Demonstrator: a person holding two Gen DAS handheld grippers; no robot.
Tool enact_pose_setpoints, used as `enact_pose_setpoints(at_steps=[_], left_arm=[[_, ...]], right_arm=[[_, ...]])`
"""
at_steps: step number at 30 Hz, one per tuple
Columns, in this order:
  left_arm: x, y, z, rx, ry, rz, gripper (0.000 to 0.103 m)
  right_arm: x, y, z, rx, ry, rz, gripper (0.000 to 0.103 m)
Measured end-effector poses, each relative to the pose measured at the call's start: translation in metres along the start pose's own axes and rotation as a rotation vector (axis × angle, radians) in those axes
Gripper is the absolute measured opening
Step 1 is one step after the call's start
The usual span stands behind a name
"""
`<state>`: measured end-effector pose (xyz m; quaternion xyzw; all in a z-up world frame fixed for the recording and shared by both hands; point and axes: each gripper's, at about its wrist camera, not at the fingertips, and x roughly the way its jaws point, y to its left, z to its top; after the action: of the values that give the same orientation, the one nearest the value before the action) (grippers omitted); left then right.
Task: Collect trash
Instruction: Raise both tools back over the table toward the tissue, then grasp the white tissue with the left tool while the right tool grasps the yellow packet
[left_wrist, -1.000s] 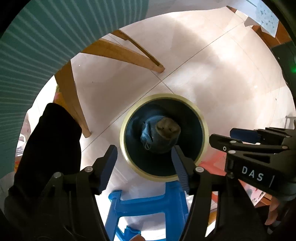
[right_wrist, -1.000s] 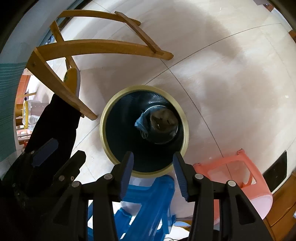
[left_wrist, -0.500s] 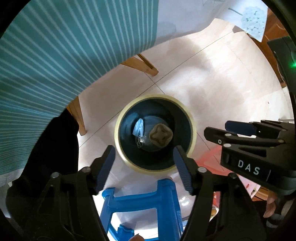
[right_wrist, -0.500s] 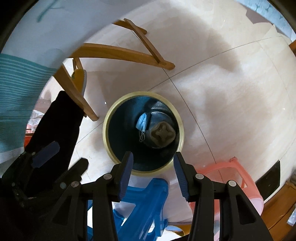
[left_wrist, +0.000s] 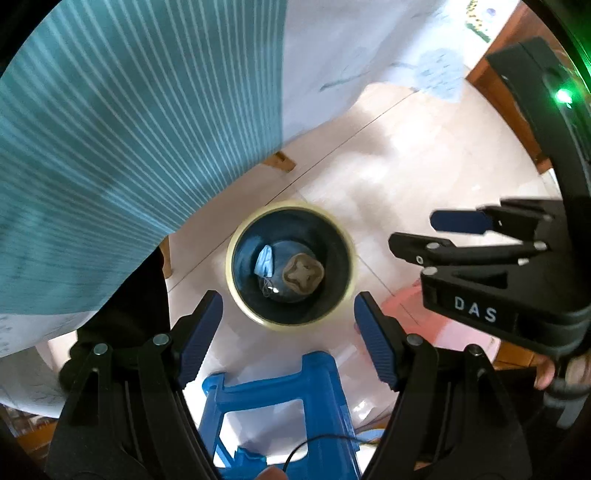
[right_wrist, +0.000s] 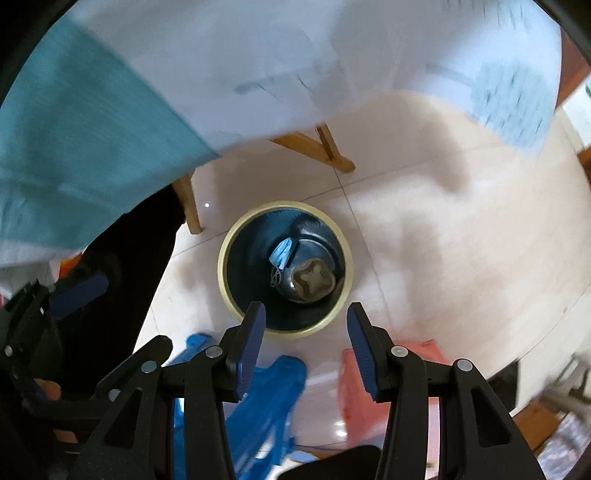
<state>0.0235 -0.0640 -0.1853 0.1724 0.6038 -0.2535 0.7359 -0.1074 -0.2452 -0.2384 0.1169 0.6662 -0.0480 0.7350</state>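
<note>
Trash already lies in the round bin (right_wrist: 284, 267) on the floor, straight ahead of both sets of jaws: a blue face mask (right_wrist: 282, 253) beside a crumpled brown wad (right_wrist: 313, 280). The left gripper (left_wrist: 288, 339) and right gripper (right_wrist: 304, 343) hang above it, jaws spread and empty. Both drops look finished. A draped tablecloth (left_wrist: 129, 129) hides whatever remains on the table; motion blur softens edges.

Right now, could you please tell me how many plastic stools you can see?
2: a blue stool lies just below the bin, under the left gripper; a pink stool is right of it, beneath the right gripper. Others may be hidden.
</note>
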Motion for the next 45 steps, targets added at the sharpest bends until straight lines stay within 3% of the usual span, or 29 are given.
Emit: enact_pose_setpoints(at_steps=[2, 3, 7, 8, 9, 11, 17, 23, 26, 31, 34, 35, 45], left_arm=[[-0.02, 0.003, 0.0, -0.009, -0.004, -0.027, 0.071], [-0.031, 0.005, 0.0, -0.017, -0.005, -0.041, 0.071], [-0.074, 0.016, 0.004, -0.046, -0.037, -0.085, 0.071], [-0.083, 0.02, 0.005, -0.05, -0.048, -0.087, 0.071], [-0.088, 0.025, 0.004, -0.055, -0.06, -0.087, 0.071], [-0.107, 0.033, 0.008, -0.071, -0.085, -0.084, 0.071], [-0.174, 0.058, 0.026, -0.098, -0.189, -0.054, 0.071], [-0.232, 0.074, 0.05, -0.125, -0.294, -0.075, 0.071], [-0.257, 0.082, 0.064, -0.125, -0.366, -0.055, 0.071], [-0.287, 0.114, 0.093, -0.169, -0.432, -0.09, 0.071], [-0.287, 0.138, 0.112, -0.197, -0.437, -0.11, 0.071], [-0.285, 0.144, 0.114, -0.203, -0.437, -0.113, 0.071], [-0.224, 0.198, 0.155, -0.22, -0.382, -0.171, 0.071]], right_arm=[[-0.024, 0.012, 0.0, -0.078, -0.014, -0.044, 0.048], [-0.051, 0.027, -0.001, -0.177, -0.055, -0.112, 0.048], [-0.098, 0.044, -0.001, -0.273, -0.157, -0.143, 0.048], [-0.13, 0.051, 0.0, -0.282, -0.222, -0.11, 0.048], [-0.13, 0.051, 0.0, -0.282, -0.222, -0.11, 0.048], [-0.172, 0.054, 0.005, -0.285, -0.315, -0.076, 0.048], [-0.235, 0.058, 0.013, -0.267, -0.463, -0.026, 0.048], [-0.29, 0.061, 0.022, -0.244, -0.599, 0.052, 0.048], [-0.316, 0.058, 0.038, -0.196, -0.663, 0.152, 0.048], [-0.326, 0.056, 0.061, -0.147, -0.681, 0.203, 0.048], [-0.321, 0.055, 0.088, -0.108, -0.67, 0.238, 0.048], [-0.312, 0.055, 0.106, -0.083, -0.643, 0.285, 0.048], [-0.235, 0.064, 0.19, 0.02, -0.506, 0.346, 0.052]])
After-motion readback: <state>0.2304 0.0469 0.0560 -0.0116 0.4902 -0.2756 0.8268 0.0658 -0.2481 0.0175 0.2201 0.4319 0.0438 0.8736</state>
